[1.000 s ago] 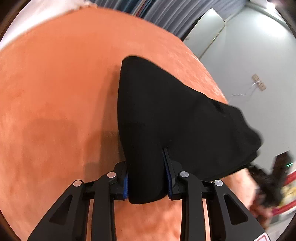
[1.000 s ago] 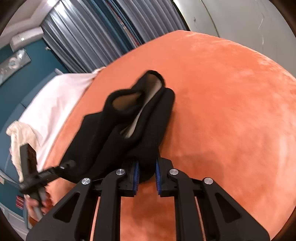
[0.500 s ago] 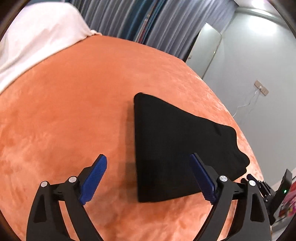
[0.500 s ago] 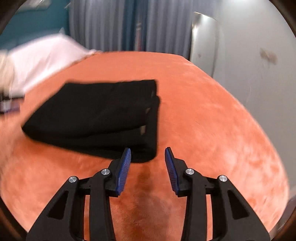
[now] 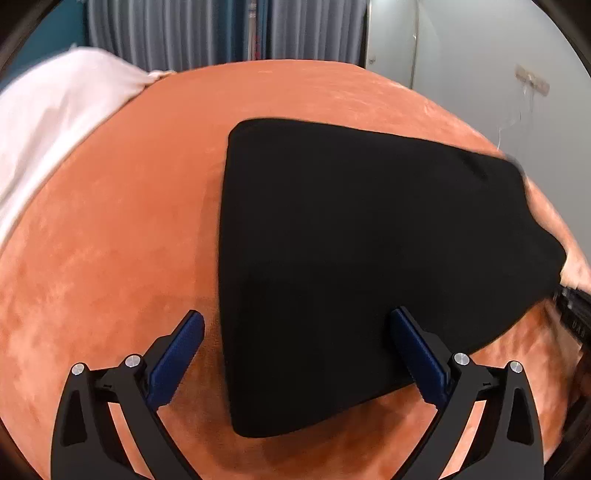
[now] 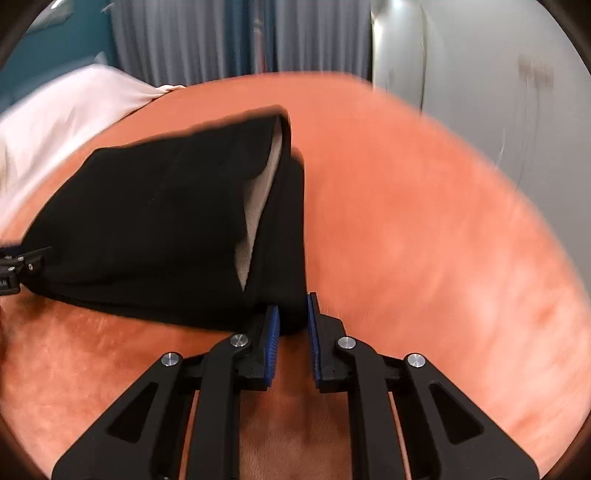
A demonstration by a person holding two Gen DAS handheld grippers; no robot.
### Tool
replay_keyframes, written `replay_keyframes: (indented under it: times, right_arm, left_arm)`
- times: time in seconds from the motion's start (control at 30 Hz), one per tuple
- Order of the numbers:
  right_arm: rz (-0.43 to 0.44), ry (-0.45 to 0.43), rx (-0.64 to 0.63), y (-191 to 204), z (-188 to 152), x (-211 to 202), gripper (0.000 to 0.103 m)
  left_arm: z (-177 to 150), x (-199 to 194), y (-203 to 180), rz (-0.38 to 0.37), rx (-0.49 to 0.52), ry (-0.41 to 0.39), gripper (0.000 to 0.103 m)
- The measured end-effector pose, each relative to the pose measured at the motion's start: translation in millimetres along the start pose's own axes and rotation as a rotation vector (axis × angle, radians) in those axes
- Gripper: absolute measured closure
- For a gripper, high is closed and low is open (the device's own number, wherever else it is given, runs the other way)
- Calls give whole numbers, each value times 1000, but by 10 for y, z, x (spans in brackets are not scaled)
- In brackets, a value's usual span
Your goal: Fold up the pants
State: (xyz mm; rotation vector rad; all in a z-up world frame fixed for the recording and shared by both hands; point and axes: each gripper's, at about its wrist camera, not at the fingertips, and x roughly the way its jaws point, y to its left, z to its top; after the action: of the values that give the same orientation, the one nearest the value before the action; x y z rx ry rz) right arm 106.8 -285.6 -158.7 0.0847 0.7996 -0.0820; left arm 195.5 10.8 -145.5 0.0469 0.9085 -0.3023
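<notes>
The black pants (image 5: pixel 351 258) lie folded into a thick wedge on the orange bedspread (image 5: pixel 110 240). My left gripper (image 5: pixel 295 332) is wide open, its blue pads (image 5: pixel 177 354) straddling the near left edge of the pants. In the right wrist view the pants (image 6: pixel 166 229) show a pale lining at the open end. My right gripper (image 6: pixel 293 317) is nearly closed, its pads on either side of the near right corner of the pants. The right gripper's body shows at the right edge of the left wrist view (image 5: pixel 572 317).
A white pillow or sheet (image 5: pixel 55 122) lies at the far left of the bed. Grey curtains (image 5: pixel 221 33) and a pale wall with a socket (image 5: pixel 532 81) stand behind. The bed edge curves away at the right.
Both grippers let go of the pants and opened half a second ago. Since then the left has moved closer over the pants, still open, and the right has closed on the near corner.
</notes>
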Motion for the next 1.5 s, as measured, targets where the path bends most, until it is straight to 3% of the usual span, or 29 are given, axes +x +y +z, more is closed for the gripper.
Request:
replay_keyframes:
  times: [0.17, 0.2, 0.27, 0.3, 0.33, 0.4, 0.5, 0.53, 0.57, 0.6, 0.63, 0.73, 0.8, 0.83, 0.87, 0.93, 1.0, 1.07, 1.1, 1.17, 1.27, 1.4, 1.5]
  right_arm:
    - [138, -23, 150, -200, 130, -392, 87]
    - [141, -76, 190, -225, 246, -509, 80]
    - [166, -134, 214, -203, 486, -653, 53]
    - [183, -142, 214, -165, 609, -676, 31]
    - [200, -140, 203, -113, 709, -676, 25]
    - [211, -115, 141, 31, 1014, -467, 26]
    - [140, -41, 87, 213, 1294, 34, 26]
    - [132, -5, 90, 239, 1345, 231, 31]
    - [162, 43, 87, 279, 1371, 432, 61]
    - [187, 79, 83, 312, 1374, 541, 85]
    - [196, 99, 82, 384, 1337, 582, 97]
    - [223, -73, -47, 737, 1437, 48, 98]
    - [233, -184, -59, 753, 1465, -289, 98]
    - [175, -173, -38, 615, 1444, -214, 93]
    - [98, -98, -45, 500, 1412, 30, 87]
    - [26, 138, -3, 220, 1198, 606, 77]
    - [60, 73, 87, 97, 1138, 442, 66]
    - [0, -44, 111, 159, 1236, 22, 66]
    - [11, -92, 95, 241, 1296, -125, 66]
    - [160, -118, 24, 621, 1512, -320, 66]
    - [351, -37, -97, 1330, 1731, -167, 74]
    - [365, 118, -253, 2331, 1874, 678, 85]
    - [354, 253, -308, 2760, 1684, 1292, 89]
  left_arm:
    - [56, -52, 133, -55, -72, 14, 5]
    - [58, -88, 158, -50, -80, 0, 5]
    - [71, -133, 173, -30, -82, -21, 5]
    - [86, -166, 179, -15, -78, -35, 5]
    - [91, -182, 183, -9, -74, -46, 5]
    - [98, -212, 195, 7, -72, -62, 5]
    - [90, -243, 236, 17, -79, -70, 5]
    - [76, -258, 279, 17, -85, -74, 5]
    - [85, -282, 326, 17, -97, -81, 5]
    - [110, -290, 356, 21, -105, -85, 5]
    - [138, -299, 401, 28, -116, -89, 5]
    - [183, -380, 555, 61, -153, -114, 5]
    - [200, -382, 616, 121, -158, -115, 5]
    - [212, -355, 626, 151, -154, -105, 5]
    - [214, -300, 631, 179, -145, -82, 5]
    - [193, -250, 620, 170, -142, -64, 5]
    - [173, -251, 597, 198, -134, -55, 5]
    - [162, -273, 575, 230, -109, -64, 5]
    - [162, -274, 575, 234, -109, -61, 5]
    - [135, -284, 594, 232, -123, -55, 5]
    - [150, -207, 578, 236, -124, -38, 5]
    - [147, -209, 613, 230, -132, -27, 5]
    - [111, -185, 650, 247, -145, -11, 5]
